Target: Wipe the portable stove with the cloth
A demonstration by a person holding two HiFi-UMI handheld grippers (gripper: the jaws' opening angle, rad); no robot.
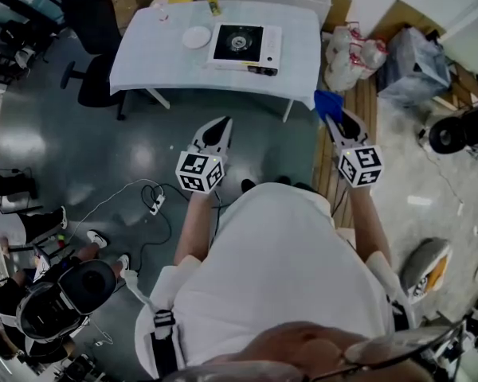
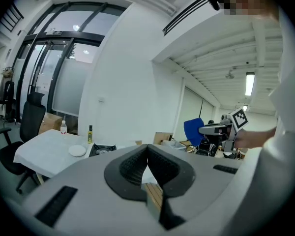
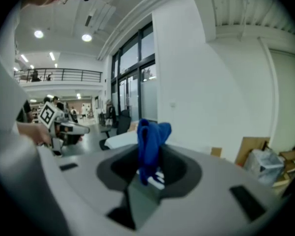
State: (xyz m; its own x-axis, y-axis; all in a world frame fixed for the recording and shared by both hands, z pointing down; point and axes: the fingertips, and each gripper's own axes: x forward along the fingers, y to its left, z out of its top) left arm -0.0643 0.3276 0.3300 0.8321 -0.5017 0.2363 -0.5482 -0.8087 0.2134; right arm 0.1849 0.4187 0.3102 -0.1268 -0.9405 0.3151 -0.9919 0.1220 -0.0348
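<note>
My right gripper (image 1: 337,120) pinches the blue cloth (image 3: 149,140); my left gripper (image 1: 223,126) is closed, empty. The portable stove (image 1: 246,46) sits on the tabletop (image 1: 155,58) at 12 o'clock, well apart. Still approaching, I judge: next, bring the cloth down onto it.

Text read: none | cubes (image 1: 200,171) on left gripper (image 1: 223,126) and right gripper (image 1: 340,120) showed only black-and-white square patterns | bottle (image 1: 213,3) label too small

White table (image 1: 143,66): stove (image 1: 247,44) sits toward the right end, close to the near edge, with a plate (image 1: 197,37) just left of it. A yellow bottle (image 1: 213,3) and a clear bottle (image 1: 161,12) stand by the far edge.
</note>
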